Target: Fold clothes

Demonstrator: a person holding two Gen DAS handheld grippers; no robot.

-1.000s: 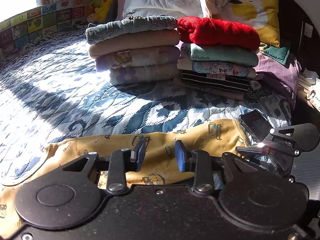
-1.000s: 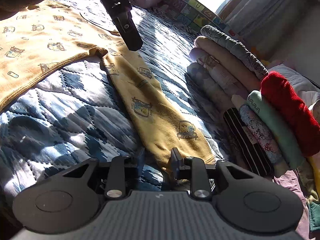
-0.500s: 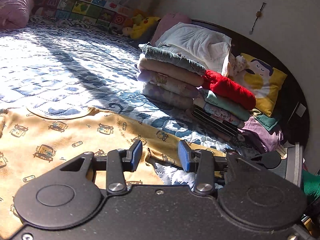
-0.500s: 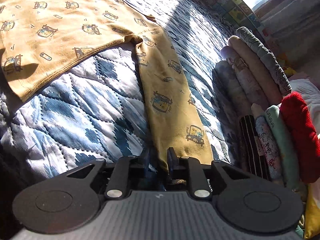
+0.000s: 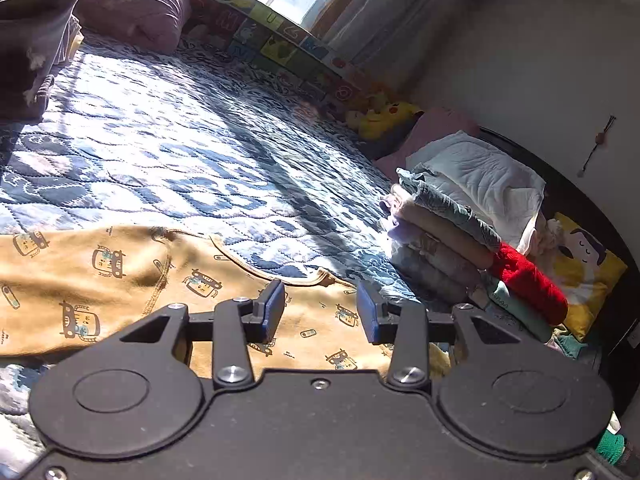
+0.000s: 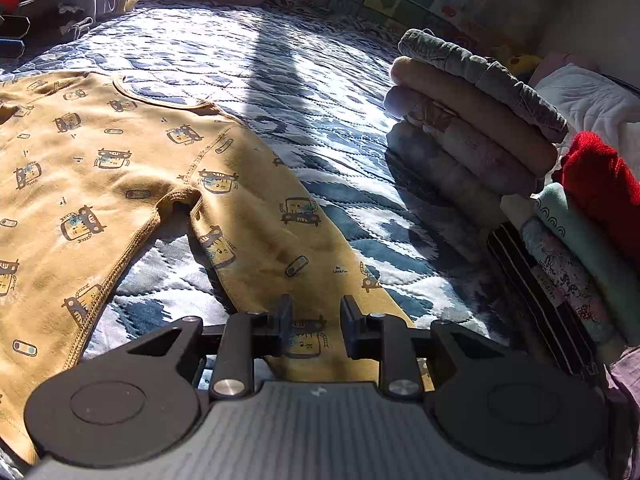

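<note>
A mustard-yellow long-sleeved top [image 6: 120, 168] printed with little cartoon cars lies spread flat on the blue-and-white quilt [image 6: 280, 80]. Its right sleeve [image 6: 276, 248] runs down toward my right gripper [image 6: 316, 324], which is open just above the cuff end, with the fabric lying flat beneath the fingers. My left gripper [image 5: 322, 312] is open and hovers over the top's [image 5: 100, 280] shoulder area, just below the neckline [image 5: 256, 270]. Nothing is held by either gripper.
Two stacks of folded clothes [image 6: 480, 128] stand at the right, one topped by a red knit [image 5: 524, 280]. Behind them are a white duvet [image 5: 480, 176] and a yellow pillow [image 5: 592, 276]. A purple cushion [image 5: 132, 12] and dark unfolded clothes [image 5: 32, 40] lie far left.
The left gripper has swung left from the sleeve end to the neckline side. The right gripper has drawn back to the sleeve's cuff and its jaws have widened slightly.
</note>
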